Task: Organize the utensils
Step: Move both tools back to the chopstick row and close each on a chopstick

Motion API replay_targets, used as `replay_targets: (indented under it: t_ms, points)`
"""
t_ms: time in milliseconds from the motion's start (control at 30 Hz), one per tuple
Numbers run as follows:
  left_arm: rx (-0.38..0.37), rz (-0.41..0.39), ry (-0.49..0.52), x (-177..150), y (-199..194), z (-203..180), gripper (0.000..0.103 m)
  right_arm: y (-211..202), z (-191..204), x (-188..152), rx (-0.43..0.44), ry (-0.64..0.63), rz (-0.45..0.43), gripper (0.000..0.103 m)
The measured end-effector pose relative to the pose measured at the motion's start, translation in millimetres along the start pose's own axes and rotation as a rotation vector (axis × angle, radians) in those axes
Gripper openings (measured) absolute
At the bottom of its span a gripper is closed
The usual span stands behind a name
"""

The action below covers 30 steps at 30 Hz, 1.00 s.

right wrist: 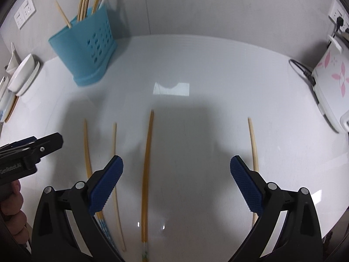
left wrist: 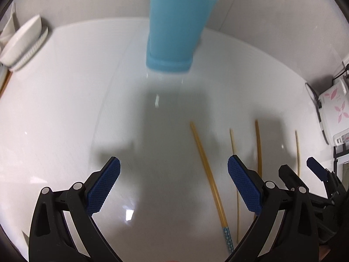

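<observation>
A blue plastic utensil holder (left wrist: 176, 32) (right wrist: 84, 50) stands at the back of the white counter with several chopsticks upright in it. Several loose chopsticks lie on the counter. In the left wrist view one amber chopstick (left wrist: 209, 174) lies between the fingers of my left gripper (left wrist: 173, 187), which is open and holds nothing. In the right wrist view a darker amber chopstick (right wrist: 147, 174) lies between the wide-apart fingers of my right gripper (right wrist: 176, 185), open above it. A pale chopstick (right wrist: 254, 150) lies further right. The left gripper (right wrist: 32, 152) shows at that view's left edge.
A white dish stack (left wrist: 24, 43) (right wrist: 23, 76) sits at the far left of the white counter (left wrist: 65, 120) (right wrist: 207, 65). A white appliance with pink flowers (left wrist: 333, 107) (right wrist: 331, 80) stands at the right with a cable. Wall sockets (right wrist: 24, 14) are on the back wall.
</observation>
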<state>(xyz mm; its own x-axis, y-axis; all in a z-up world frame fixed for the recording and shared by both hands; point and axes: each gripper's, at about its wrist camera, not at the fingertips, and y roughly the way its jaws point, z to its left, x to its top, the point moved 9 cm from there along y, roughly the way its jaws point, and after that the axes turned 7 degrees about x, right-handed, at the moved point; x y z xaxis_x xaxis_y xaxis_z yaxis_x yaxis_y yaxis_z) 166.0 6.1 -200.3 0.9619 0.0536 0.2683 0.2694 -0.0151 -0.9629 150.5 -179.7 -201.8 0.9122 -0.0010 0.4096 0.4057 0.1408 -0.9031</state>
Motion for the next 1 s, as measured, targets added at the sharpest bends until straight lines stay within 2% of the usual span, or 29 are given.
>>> replay_targets:
  t_ms: [233, 433, 633, 833, 900, 1000]
  points:
    - [0.024, 0.066, 0.007, -24.2, 12.4, -5.9, 0.097, 0.1, -0.1, -27.6, -0.009, -0.005, 0.043, 0.094]
    - [0.031, 0.128, 0.002, -40.5, 24.4, -4.6, 0.096, 3.0, 2.2, -46.7, -0.001, -0.015, 0.084, 0.087]
    - [0.051, 0.156, 0.005, -39.3, 30.8, -5.8, 0.095, 8.5, 6.8, -60.3, 0.006, -0.033, 0.123, 0.078]
    - [0.148, 0.181, 0.066, -40.4, 39.1, -4.1, 0.086, 13.6, 11.8, -64.8, 0.018, -0.042, 0.149, 0.065]
    - [0.154, 0.187, 0.076, -39.5, 38.8, -3.5, 0.084, 16.4, 13.7, -64.8, 0.018, -0.049, 0.161, 0.059]
    - [0.154, 0.190, 0.085, -37.6, 36.9, -3.1, 0.072, 18.5, 17.2, -64.5, 0.019, -0.060, 0.170, 0.051]
